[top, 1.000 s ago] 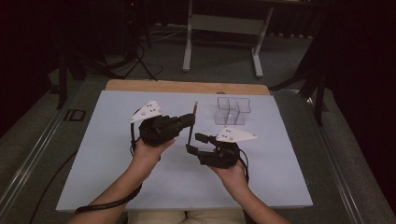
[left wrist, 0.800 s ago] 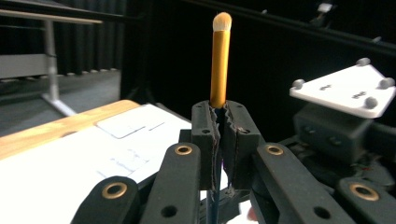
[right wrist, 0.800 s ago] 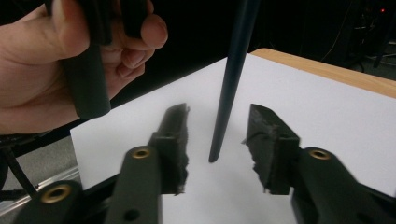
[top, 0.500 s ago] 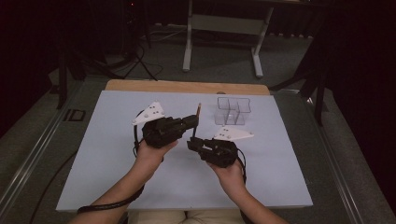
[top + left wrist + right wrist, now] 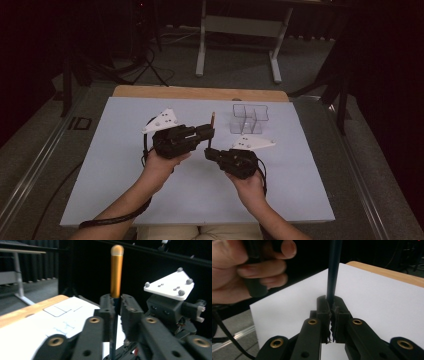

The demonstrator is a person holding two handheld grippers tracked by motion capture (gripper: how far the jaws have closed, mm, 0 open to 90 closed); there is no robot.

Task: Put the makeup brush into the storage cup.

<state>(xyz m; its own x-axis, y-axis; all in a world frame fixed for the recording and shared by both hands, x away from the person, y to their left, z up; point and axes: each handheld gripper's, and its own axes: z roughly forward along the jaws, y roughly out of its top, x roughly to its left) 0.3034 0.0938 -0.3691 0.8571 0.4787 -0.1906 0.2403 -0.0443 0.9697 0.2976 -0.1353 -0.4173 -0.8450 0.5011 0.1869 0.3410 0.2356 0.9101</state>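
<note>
High view first: both hands are up over the middle of the pale blue-grey sheet-covered bench (image 5: 125, 200), with a thin dark brush-like stick with an orange-gold end (image 5: 212, 131) standing roughly upright between the left tongs (image 5: 207, 132) and the right tongs (image 5: 209, 152), so it's pinched at two spots at once. The right tongs have just been closing onto the lower shaft. My worry is that if either hand twists or pulls while both are clamped, the skinny stick bends or skids out. There's plenty of bare bench all round; the only clutter is the clear plastic divided box (image 5: 249, 119), near on the far right, so swinging that way could clip it. Left gripper view: those jaws are squeezed almost together on the stick (image 5: 116, 272) just below its gold part, and the other gripper's white plate sits close by, so the two tools could bump. Right gripper view: the jaws are fully pinched on the black shaft (image 5: 334, 270), the bench edge isn't far behind, and a drop there could roll off.
</note>
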